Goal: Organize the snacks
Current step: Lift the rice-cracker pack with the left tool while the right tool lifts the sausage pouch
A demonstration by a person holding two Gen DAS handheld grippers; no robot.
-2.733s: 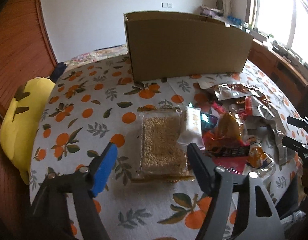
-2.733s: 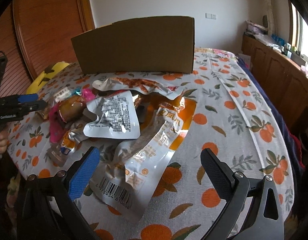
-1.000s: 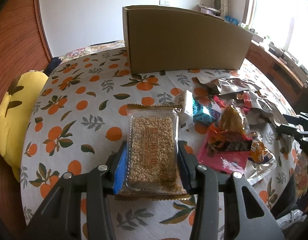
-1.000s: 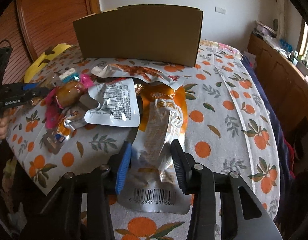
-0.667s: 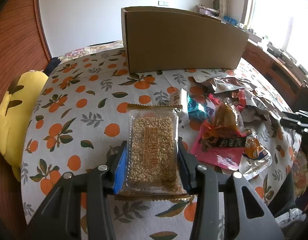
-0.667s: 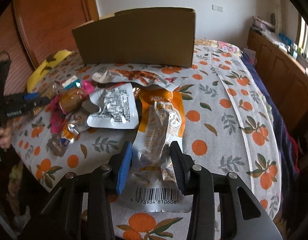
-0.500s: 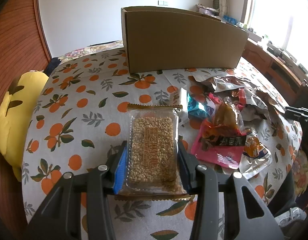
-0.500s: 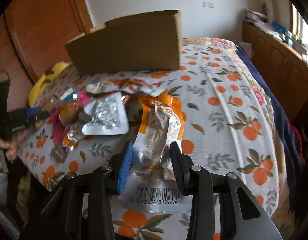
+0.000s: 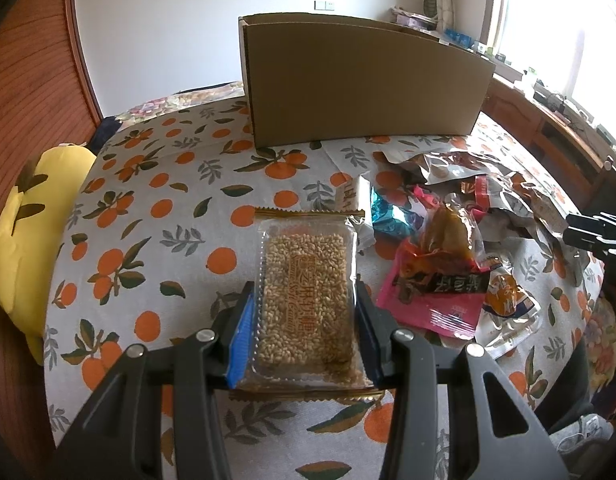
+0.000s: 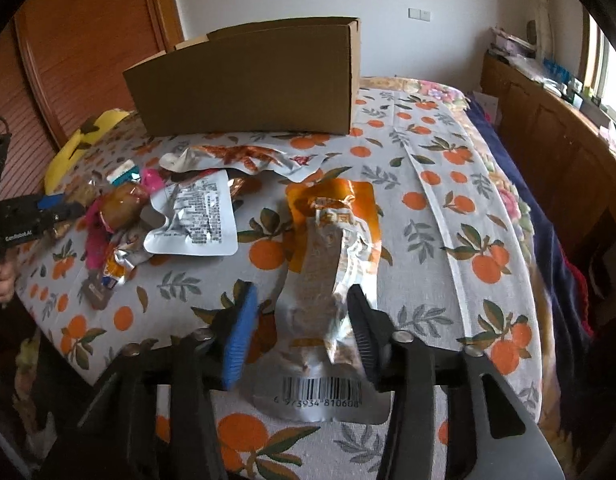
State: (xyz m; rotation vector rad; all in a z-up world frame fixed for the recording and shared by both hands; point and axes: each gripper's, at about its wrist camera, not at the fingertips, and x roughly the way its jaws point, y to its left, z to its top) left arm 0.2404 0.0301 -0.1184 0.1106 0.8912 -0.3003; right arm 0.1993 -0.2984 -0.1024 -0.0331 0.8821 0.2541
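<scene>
My left gripper (image 9: 303,320) is shut on a clear-wrapped puffed grain bar (image 9: 305,292) and holds it above the orange-print tablecloth (image 9: 147,216). My right gripper (image 10: 303,320) holds a silver and orange snack pouch (image 10: 328,276) between its fingers; a gap shows beside the blue left pad (image 10: 239,332). An open cardboard box (image 9: 360,80) stands at the back of the table, also in the right wrist view (image 10: 247,84). A heap of loose snack packets (image 9: 448,240) lies on the table, also in the right wrist view (image 10: 179,208).
A yellow plush toy (image 9: 23,216) lies at the table's left edge. A wooden cabinet (image 10: 556,136) runs along the right wall. The right gripper's tip (image 9: 596,236) shows at the right of the left wrist view. The left gripper (image 10: 27,216) shows at the left of the right wrist view.
Both grippers closed on their snacks and lifted them. In the last half second the right view has swung left toward the box and its jaws have widened slightly. The left has barely moved.
</scene>
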